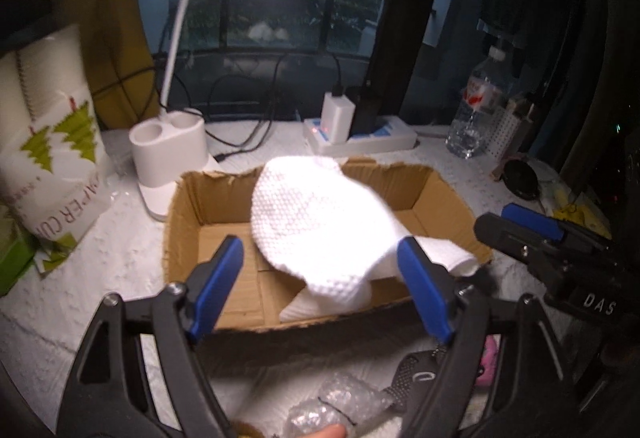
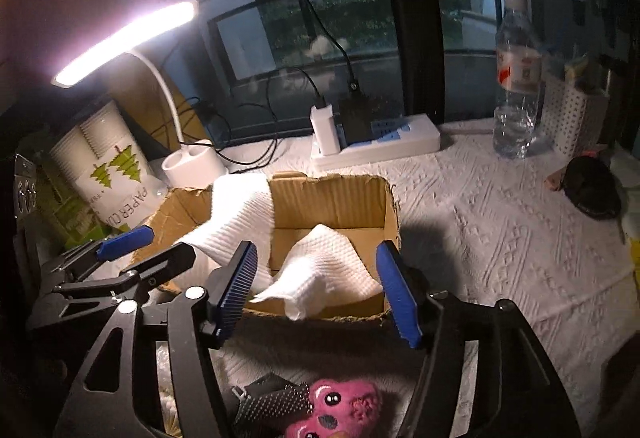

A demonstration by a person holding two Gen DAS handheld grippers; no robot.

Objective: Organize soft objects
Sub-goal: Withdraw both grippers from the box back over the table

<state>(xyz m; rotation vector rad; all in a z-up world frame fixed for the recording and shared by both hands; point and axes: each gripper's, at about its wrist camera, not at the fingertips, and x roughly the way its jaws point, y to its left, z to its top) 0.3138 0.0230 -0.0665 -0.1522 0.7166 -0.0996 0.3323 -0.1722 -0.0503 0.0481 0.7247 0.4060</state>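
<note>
A white textured cloth (image 1: 320, 222) lies crumpled in an open cardboard box (image 1: 192, 206), partly draped over its rim; it also shows in the right wrist view (image 2: 324, 266), inside the box (image 2: 332, 202). My left gripper (image 1: 320, 278) is open just in front of the box, its right finger beside the cloth's edge. My right gripper (image 2: 316, 290) is open and empty at the box's near wall. A pink plush toy (image 2: 340, 410), a dark mesh item (image 2: 272, 398) and a bubble wrap piece (image 1: 336, 406) lie on the table below the grippers.
A white desk lamp (image 1: 168, 146), a paper cup pack (image 1: 48, 142), a power strip with chargers (image 2: 372, 142) and a water bottle (image 2: 516, 78) stand behind the box. A black round object (image 2: 592, 190) lies at the right. A white embossed cloth (image 2: 500, 246) covers the table.
</note>
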